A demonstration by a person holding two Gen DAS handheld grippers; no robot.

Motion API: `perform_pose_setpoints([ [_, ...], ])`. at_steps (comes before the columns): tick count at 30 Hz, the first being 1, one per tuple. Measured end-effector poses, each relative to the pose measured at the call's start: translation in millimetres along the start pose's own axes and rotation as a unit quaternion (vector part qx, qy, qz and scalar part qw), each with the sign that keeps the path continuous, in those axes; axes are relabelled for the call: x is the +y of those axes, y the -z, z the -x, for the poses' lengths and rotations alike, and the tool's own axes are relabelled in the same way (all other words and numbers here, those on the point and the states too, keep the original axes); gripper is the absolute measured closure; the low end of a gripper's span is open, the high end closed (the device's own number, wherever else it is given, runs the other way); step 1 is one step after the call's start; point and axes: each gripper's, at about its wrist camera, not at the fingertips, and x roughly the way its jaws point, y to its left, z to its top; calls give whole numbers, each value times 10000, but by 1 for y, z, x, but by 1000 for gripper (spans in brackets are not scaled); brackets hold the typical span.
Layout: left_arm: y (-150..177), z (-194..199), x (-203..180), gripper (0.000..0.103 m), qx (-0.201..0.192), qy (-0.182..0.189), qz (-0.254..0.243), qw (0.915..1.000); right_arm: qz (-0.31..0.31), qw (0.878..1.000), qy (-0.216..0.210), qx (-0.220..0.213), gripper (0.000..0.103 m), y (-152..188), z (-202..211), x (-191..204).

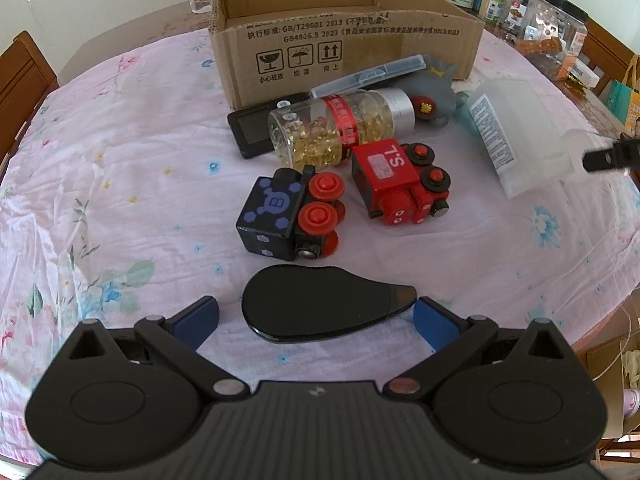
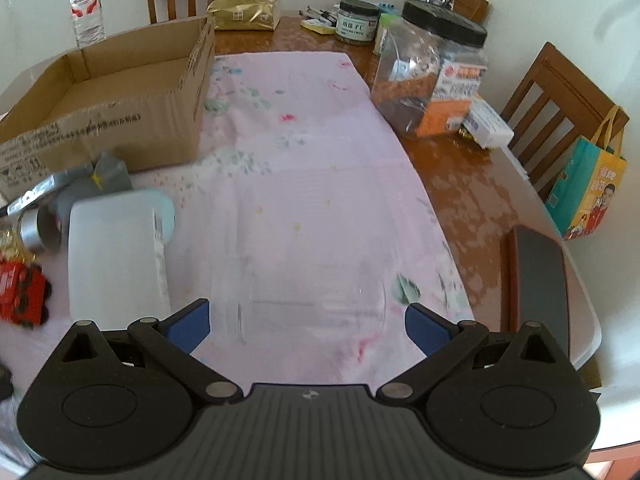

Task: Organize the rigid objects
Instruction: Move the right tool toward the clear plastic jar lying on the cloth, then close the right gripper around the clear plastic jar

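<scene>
My left gripper (image 1: 316,320) is open, its blue pads on either side of a flat black teardrop-shaped object (image 1: 320,306) on the pink cloth. Beyond it lie a black toy train car (image 1: 288,216), a red toy train (image 1: 400,182), a clear bottle of gold capsules (image 1: 340,130), a black device (image 1: 256,128), a clear slim case (image 1: 368,76), a grey toy (image 1: 432,96) and a white frosted container (image 1: 516,136). An open cardboard box (image 1: 344,36) stands behind them. My right gripper (image 2: 306,326) is open and empty over a faint clear glass-like item (image 2: 316,300); the white container (image 2: 116,256) lies to its left.
Jars, packets and boxes (image 2: 436,80) crowd the wooden table (image 2: 472,184) at the back right. A water bottle (image 2: 86,12) and a tissue pack (image 2: 246,14) stand behind the box (image 2: 120,108). Chairs (image 2: 560,108) ring the table, one with a bag (image 2: 588,192).
</scene>
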Motion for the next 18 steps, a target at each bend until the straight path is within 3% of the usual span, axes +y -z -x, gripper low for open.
perform_pose_setpoints([
  [8, 6, 3, -1, 0, -103, -44, 78, 9999, 151, 9990, -423, 9, 0, 30, -21, -4],
  [18, 9, 7, -7, 0, -97, -199, 376, 9991, 228, 9970, -556, -485, 0, 41, -18, -5],
])
